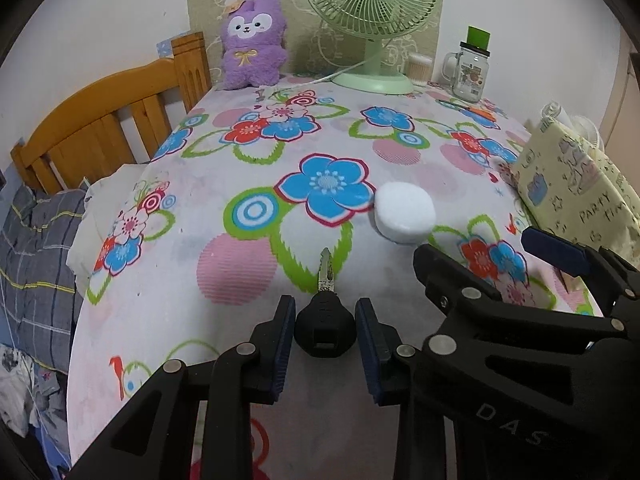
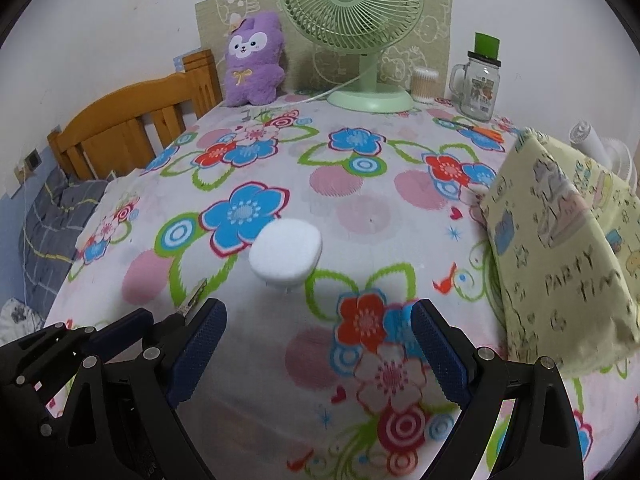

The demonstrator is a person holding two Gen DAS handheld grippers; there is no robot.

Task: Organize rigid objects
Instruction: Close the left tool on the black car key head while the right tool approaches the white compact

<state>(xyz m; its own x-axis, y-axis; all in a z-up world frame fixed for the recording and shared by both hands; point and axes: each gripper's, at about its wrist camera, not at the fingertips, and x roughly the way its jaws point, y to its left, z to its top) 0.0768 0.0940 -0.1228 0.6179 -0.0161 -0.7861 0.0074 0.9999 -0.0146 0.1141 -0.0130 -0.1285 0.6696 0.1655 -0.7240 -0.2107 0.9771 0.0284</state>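
Note:
A key with a black head and a silver blade pointing away lies low over the floral cloth. My left gripper is shut on the head, one blue pad against each side. A white rounded plug adapter sits on the cloth, ahead and to the right of the key. In the right wrist view the adapter lies ahead of my right gripper, which stands open and wide with nothing between its pads. The key's blade pokes out at that view's lower left. My right gripper also shows beside the adapter in the left wrist view.
At the back stand a green desk fan, a purple plush toy, a cotton swab tub and a glass mug jar. A yellow printed cloth bundle fills the right side. A wooden bed frame borders the left.

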